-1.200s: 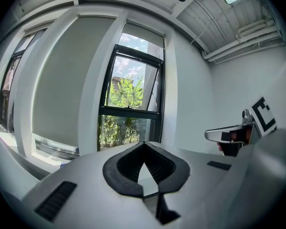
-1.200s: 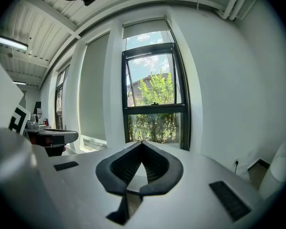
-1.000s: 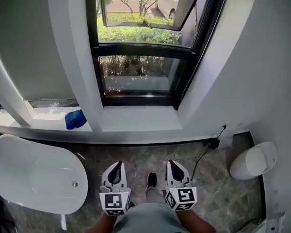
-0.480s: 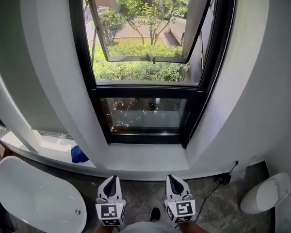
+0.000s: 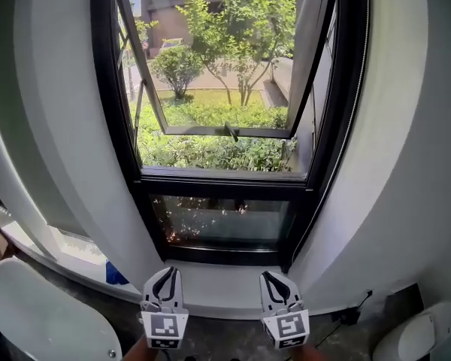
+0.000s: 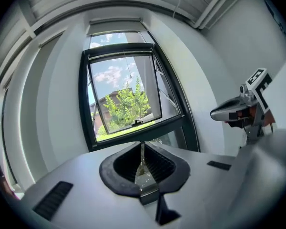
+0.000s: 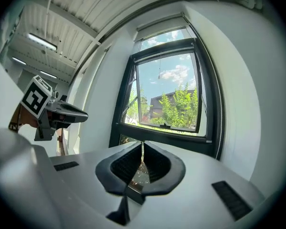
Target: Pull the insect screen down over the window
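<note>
Now nearer the window [image 5: 219, 179], left tongs [image 5: 167, 271] and right tongs [image 5: 271, 276], closed, empty.

A white bathtub [image 5: 37, 318] fills the lower left corner; a blue cloth [image 5: 114, 275] (mostly hidden) lies on the ledge [image 5: 74, 245] above it, and a black plug [image 5: 351, 316] sits low by the right wall.

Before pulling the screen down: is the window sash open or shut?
Open: sash swung outward at its bottom, away from the frame.

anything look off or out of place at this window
Nothing looks damaged, spilled or askew. The black-framed glass window sash stands swung outward and open, so the opening is uncovered for now.
</note>
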The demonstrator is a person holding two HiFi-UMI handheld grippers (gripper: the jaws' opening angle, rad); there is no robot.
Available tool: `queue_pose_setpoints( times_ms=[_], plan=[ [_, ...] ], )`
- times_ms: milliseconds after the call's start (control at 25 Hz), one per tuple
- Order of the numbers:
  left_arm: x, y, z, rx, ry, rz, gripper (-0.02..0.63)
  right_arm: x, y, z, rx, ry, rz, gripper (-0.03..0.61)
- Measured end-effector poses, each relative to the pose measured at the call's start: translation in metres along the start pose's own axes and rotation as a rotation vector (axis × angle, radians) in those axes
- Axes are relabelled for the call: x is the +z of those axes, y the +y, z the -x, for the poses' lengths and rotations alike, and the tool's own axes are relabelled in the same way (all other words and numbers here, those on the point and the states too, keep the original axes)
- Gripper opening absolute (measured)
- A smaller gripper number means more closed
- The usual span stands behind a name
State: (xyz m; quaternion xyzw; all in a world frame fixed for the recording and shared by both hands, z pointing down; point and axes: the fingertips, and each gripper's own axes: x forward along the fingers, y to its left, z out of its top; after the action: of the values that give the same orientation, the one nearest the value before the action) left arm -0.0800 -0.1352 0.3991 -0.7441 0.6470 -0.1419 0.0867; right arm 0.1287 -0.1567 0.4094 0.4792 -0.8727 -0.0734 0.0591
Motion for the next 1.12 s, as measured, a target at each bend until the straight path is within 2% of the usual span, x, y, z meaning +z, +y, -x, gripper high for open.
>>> queue_pose_setpoints(
  times_ms=[80,240,440,560,760,880,1120],
  plan=[
    [0.015,0.01,-0.018,-0.009,-0.015,-0.063,0.015,0.014,-0.015,-0.017,0.002,-0.013,0.05,-0.003],
    [0.041,0.028,-0.058,-0.061,-0.046,-0.154,0.099,0.05,-0.04,-0.055,-0.02,-0.06,0.146,-0.002],
    [0.088,0.056,-0.109,-0.106,-0.146,-0.226,0.139,0.095,-0.066,-0.097,-0.073,-0.095,0.249,0.008],
    [0.123,0.078,-0.139,-0.133,-0.199,-0.312,0.149,0.129,-0.084,-0.127,-0.127,-0.112,0.357,0.011],
    [0.177,0.125,-0.18,-0.107,-0.253,-0.469,0.165,0.183,-0.107,-0.178,-0.215,-0.117,0.533,0.018],
    [0.207,0.15,-0.199,-0.093,-0.28,-0.523,0.186,0.219,-0.119,-0.199,-0.248,-0.106,0.628,0.044],
    [0.249,0.187,-0.237,-0.049,-0.284,-0.607,0.237,0.297,-0.144,-0.223,-0.249,-0.131,0.747,0.102]
  ],
)
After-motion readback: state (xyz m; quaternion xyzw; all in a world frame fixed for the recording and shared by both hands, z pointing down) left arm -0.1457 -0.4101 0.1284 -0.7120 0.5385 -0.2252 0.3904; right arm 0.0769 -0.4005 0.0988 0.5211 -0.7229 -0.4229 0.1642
